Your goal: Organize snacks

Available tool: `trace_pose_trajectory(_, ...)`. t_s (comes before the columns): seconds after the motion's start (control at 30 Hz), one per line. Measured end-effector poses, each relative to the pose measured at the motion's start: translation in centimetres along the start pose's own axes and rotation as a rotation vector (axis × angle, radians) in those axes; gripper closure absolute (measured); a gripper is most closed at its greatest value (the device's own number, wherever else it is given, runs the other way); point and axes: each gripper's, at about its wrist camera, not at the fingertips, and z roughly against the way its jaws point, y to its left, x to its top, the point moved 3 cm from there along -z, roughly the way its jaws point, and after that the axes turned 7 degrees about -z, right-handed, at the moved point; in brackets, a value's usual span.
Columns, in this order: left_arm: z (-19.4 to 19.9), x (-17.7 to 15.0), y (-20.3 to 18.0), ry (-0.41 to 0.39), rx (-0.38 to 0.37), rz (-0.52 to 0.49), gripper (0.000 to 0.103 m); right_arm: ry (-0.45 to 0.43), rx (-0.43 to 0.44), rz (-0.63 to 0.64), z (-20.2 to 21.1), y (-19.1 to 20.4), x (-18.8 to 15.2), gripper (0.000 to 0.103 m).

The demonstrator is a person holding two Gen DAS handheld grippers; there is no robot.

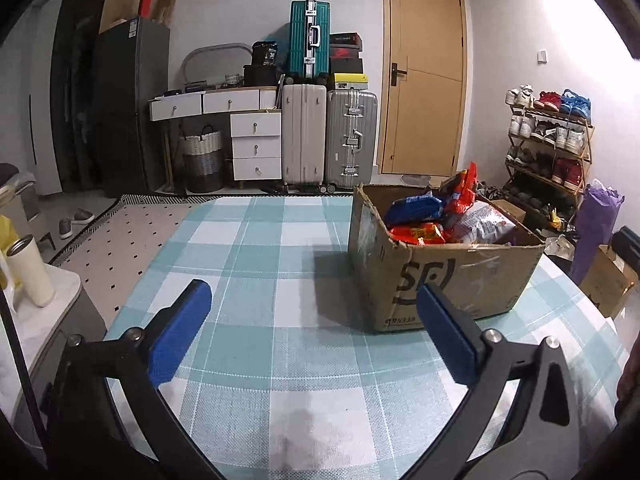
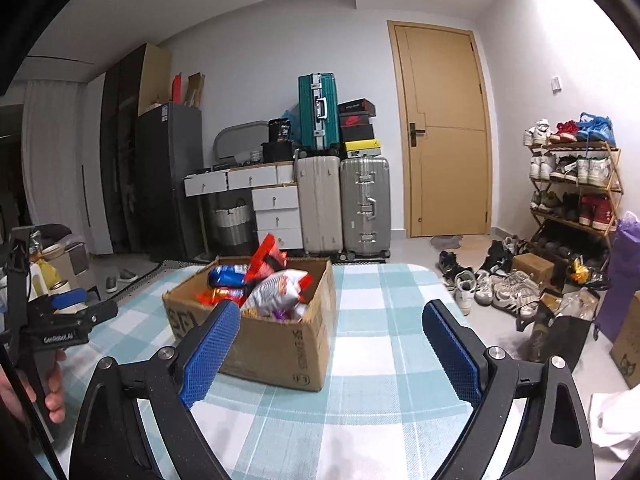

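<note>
Snacks (image 1: pixel 448 216) fill an open cardboard box (image 1: pixel 444 276) standing on the checked desk (image 1: pixel 260 264). Left gripper (image 1: pixel 312 304) and right gripper (image 2: pixel 331 326) hover above the cloth near the box, jaws released, spread wide, grasping nothing.

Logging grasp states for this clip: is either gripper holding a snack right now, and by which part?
Nothing is held. The left gripper and right gripper are both open and empty; the snack bags lie in the cardboard box.
</note>
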Motion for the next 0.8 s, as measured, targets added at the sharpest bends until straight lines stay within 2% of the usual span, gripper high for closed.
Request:
trace_pose_trajectory(0.37, -0.7, -1.8, -0.6, -0.034, 0.021, -0.030, 0.001, 0.046, 0.044, 0.014, -2.0, 0.1, -3.8, 0.005)
trace_pose_trajectory(0.5, -0.9, -2.2, -0.9, -0.046, 0.021, -0.051, 0.001, 0.039, 0.039, 0.013, -2.2, 0.1, -3.8, 0.005)
trace_pose_trajectory(0.8, -0.1, -2.3, -0.2, -0.082, 0.028, -0.011, 0.001, 0.026, 0.020, 0.021, -2.1, 0.3, -3.7, 0.005)
